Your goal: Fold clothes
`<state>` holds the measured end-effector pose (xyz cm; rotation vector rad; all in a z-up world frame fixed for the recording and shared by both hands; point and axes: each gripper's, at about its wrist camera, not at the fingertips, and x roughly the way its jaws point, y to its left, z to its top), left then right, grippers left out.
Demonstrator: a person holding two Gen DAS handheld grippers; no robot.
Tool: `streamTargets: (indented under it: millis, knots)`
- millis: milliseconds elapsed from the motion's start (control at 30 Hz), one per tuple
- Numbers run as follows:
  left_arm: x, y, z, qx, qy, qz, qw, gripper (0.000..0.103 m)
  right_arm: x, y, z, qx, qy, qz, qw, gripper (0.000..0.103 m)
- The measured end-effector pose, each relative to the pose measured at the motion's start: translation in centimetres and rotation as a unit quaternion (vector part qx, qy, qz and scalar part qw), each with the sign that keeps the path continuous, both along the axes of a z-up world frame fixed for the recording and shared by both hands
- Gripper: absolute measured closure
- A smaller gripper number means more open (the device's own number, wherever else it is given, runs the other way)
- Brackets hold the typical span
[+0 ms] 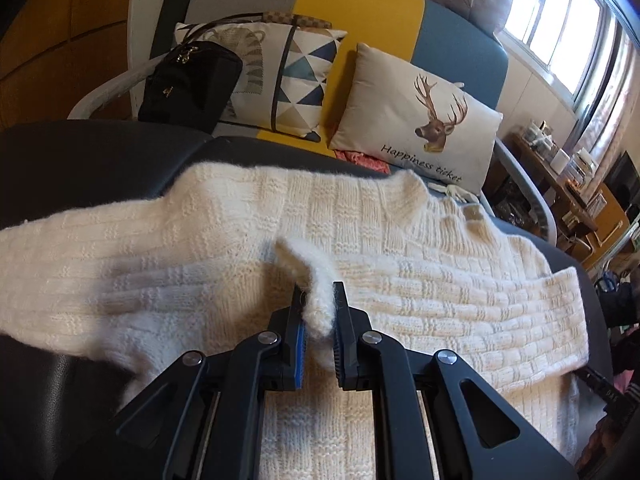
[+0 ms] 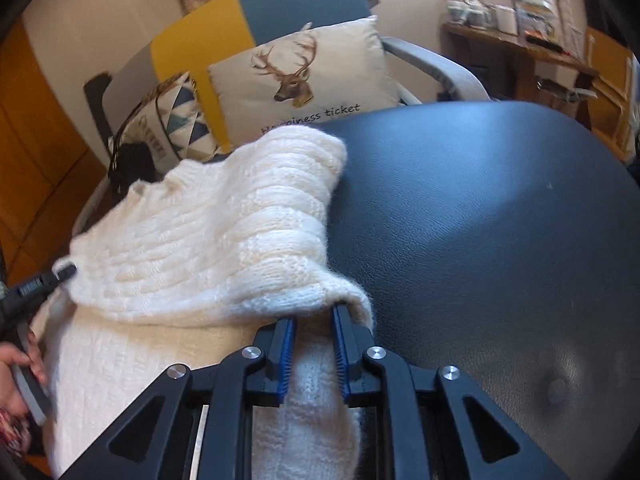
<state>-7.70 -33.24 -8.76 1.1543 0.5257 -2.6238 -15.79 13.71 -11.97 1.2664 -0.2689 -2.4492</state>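
Both grippers are pinching the cream sweater, folded sleeve lying across its body.

The sweater [image 1: 400, 272] is lying spread on the black padded surface [image 2: 480, 208], its long axis running left to right ahead of the left gripper [image 1: 318, 312], whose fingers are closing on a raised pinch of knit. The right gripper [image 2: 314, 334] is gripping the sweater's near edge, cloth draping over its fingers, bare padding lying to its right. The deer pillow [image 1: 416, 120] is sitting beyond on the sofa.

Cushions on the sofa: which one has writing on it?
The deer cushion, printed "Happiness ticket" under the antlered head. The triangle-patterned cushion beside it shows no words.
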Motion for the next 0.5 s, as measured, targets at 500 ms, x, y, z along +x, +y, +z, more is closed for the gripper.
streamTargets:
  millis: [500]
  knots:
    - [0.2,0.6,0.3,0.015,0.012,-0.001,0.9998,0.092,-1.6,-4.0,0.1,0.066,0.038,-0.010,0.997,0.096]
